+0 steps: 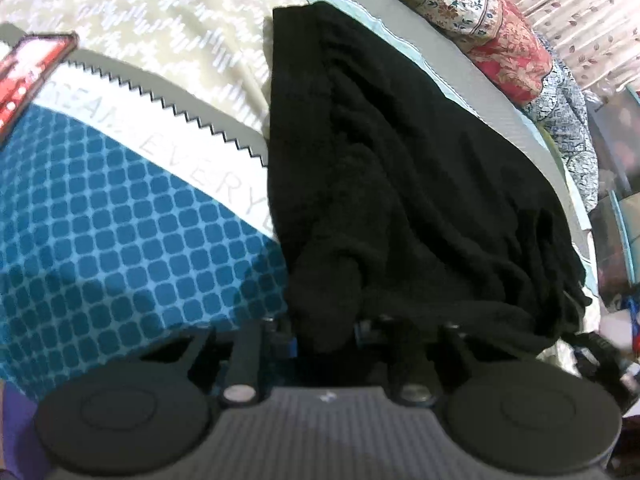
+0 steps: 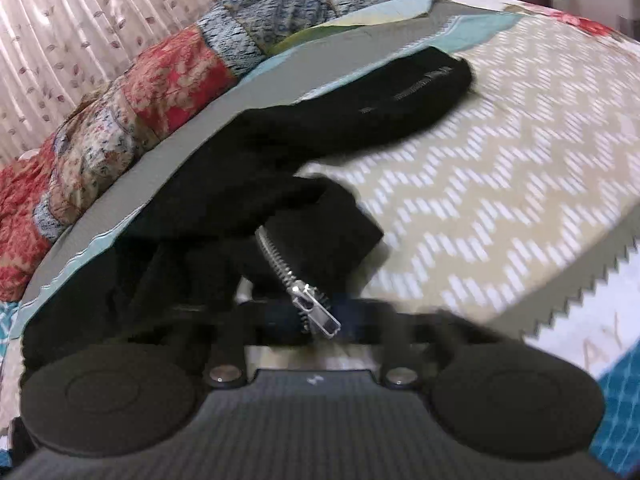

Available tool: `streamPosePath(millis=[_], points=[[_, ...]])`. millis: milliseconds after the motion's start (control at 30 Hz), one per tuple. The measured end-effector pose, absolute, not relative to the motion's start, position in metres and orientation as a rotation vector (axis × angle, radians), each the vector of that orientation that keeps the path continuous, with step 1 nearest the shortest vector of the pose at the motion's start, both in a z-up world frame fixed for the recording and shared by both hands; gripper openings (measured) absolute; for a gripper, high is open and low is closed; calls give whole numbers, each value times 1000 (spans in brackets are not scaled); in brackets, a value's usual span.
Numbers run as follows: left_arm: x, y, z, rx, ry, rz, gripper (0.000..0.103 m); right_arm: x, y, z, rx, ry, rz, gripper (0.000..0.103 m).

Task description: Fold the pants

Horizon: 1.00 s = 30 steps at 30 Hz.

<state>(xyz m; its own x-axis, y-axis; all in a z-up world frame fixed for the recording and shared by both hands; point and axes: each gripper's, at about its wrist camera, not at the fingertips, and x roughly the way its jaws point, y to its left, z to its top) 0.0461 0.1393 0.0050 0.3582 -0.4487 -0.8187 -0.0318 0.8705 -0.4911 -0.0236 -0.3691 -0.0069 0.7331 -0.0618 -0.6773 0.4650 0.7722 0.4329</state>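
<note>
Patterned bedspread [image 1: 120,240]; black pants [image 1: 400,160] bunched inside both clamped tools [image 1: 326,320] [image 2: 316,320].

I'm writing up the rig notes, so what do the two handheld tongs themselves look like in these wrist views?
Both look alike. The left tongs and right tongs each have a grey ribbed body with a small light mark at its top centre, two round matte-black discs at its sides, silver round fasteners, and black linkage bars with a blue part between. No cables or sleeves show clearly.

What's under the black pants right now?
The black pants lie on the patterned bedsheet, over its grey band. Anything beneath the fabric is covered.
</note>
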Motion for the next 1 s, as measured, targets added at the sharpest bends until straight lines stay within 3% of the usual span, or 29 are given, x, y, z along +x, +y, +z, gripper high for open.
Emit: streamPosePath(millis=[233, 367, 500, 700, 767, 833, 867, 1000], points=[[42, 153, 40, -439, 1118, -243, 18, -78, -438, 99, 442, 420, -590, 17], [37, 156, 42, -431, 1135, -231, 18, -109, -510, 140, 393, 374, -770, 17], [31, 146, 32, -416, 1194, -232, 18, -110, -566, 131, 381, 494, -845, 17], [31, 133, 24, -289, 1233, -175, 20, -87, -573, 52, 229, 791, -969, 15], [30, 132, 25, -267, 1242, -177, 28, -96, -572, 34, 258, 843, -980, 20], [28, 132, 31, -233, 1229, -185, 35, -108, -567, 30, 282, 832, -1009, 48], [27, 131, 34, -220, 1218, -192, 37, -116, -568, 31, 282, 811, -1032, 53], [22, 141, 57, -175, 1137, -194, 41, -146, -579, 52, 321, 717, -1160, 57]])
